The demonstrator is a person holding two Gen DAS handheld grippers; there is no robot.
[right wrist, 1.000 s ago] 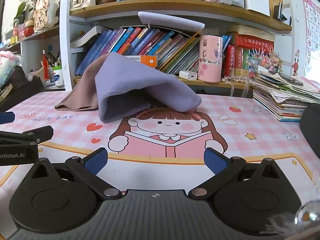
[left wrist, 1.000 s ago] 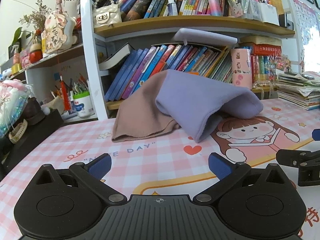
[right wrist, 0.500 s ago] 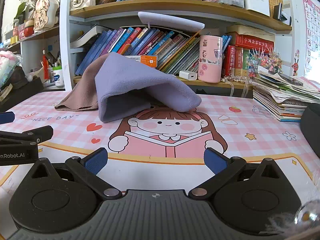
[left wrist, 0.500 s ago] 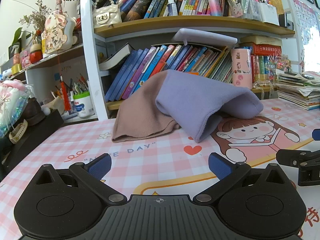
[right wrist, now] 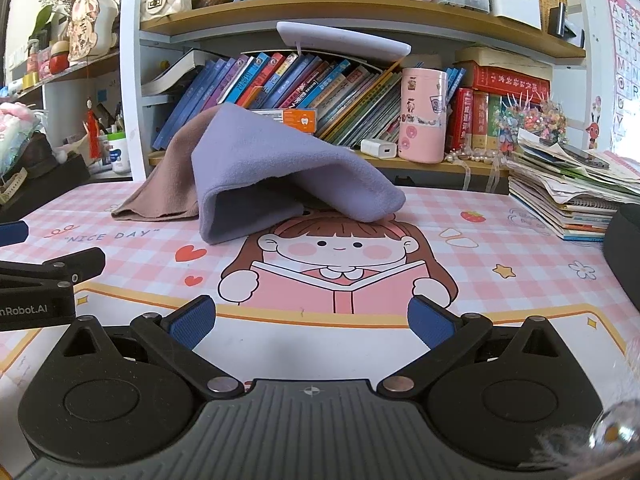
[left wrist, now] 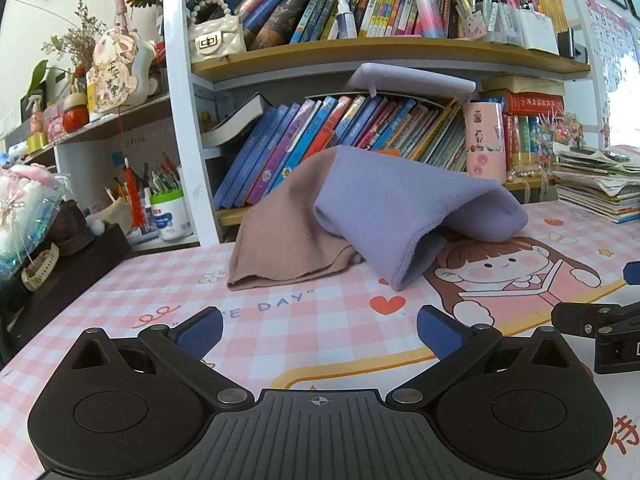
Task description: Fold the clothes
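Both grippers sit low in the frame with fingers spread wide and holding nothing: the left gripper (left wrist: 318,332) and the right gripper (right wrist: 312,322) hover over the pink checked desk mat (right wrist: 500,240). The 2 garments lie heaped at frame centre, the lilac cloth (left wrist: 400,208) draped over the brown knit (left wrist: 280,236), propped against the leaning books (right wrist: 288,84). A pinch there may catch both layers at once, or drag the heap into the pink cup (right wrist: 423,114).
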